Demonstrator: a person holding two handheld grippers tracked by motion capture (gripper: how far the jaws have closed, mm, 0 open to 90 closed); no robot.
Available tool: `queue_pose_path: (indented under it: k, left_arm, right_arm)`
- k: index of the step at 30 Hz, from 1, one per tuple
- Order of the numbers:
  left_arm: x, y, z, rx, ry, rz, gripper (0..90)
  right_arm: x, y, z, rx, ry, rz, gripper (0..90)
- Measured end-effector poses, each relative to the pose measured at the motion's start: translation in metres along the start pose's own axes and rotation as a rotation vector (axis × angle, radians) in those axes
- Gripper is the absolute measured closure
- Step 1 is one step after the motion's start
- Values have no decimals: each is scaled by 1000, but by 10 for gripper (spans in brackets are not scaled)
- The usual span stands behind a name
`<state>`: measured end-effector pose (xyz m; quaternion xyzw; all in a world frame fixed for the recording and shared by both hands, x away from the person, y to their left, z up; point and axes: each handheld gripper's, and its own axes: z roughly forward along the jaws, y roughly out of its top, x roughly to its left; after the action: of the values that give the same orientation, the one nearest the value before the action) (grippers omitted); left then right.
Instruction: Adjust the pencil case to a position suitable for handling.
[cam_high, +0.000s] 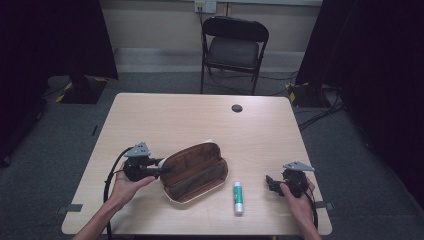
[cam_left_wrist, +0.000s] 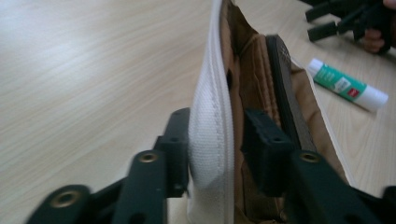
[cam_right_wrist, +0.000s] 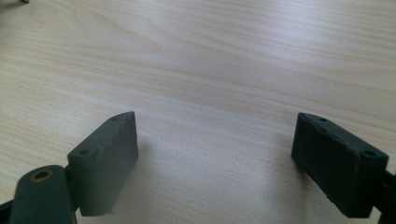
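Pale wooden table (cam_high: 165, 115) on grey carpet: left tool (cam_left_wrist: 210, 135) loosely straddles the pencil case (cam_high: 196, 171) rim, right tool (cam_right_wrist: 215, 154) gapes.

Far half of the table (cam_high: 190, 112) lies bare — near the front, the open case (cam_high: 196, 172) and glue stick (cam_high: 239, 197) block passage.

No lettering can be read anywhere. The white glue stick with a green label (cam_left_wrist: 348, 85), lying on the pale wooden table (cam_left_wrist: 84, 70), carries a small white panel and a red patch in the left gripper view, but any print there is too small and blurred to make out.
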<state>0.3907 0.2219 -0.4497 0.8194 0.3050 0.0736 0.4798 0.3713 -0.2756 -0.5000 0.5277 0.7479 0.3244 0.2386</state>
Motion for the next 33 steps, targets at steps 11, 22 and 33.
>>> queue_pose_path:
  k: [11,22,33]
  left_arm:
    - [0,-3,-3,4,-80,15,780]
    - [-6,-12,-17,27,-171,46,783]
    - [-5,-14,-17,23,-215,61,773]
  right_arm:
    - [0,0,0,0,0,0,134]
    - [0,0,0,0,0,0,134]
    - [0,0,0,0,0,0,134]
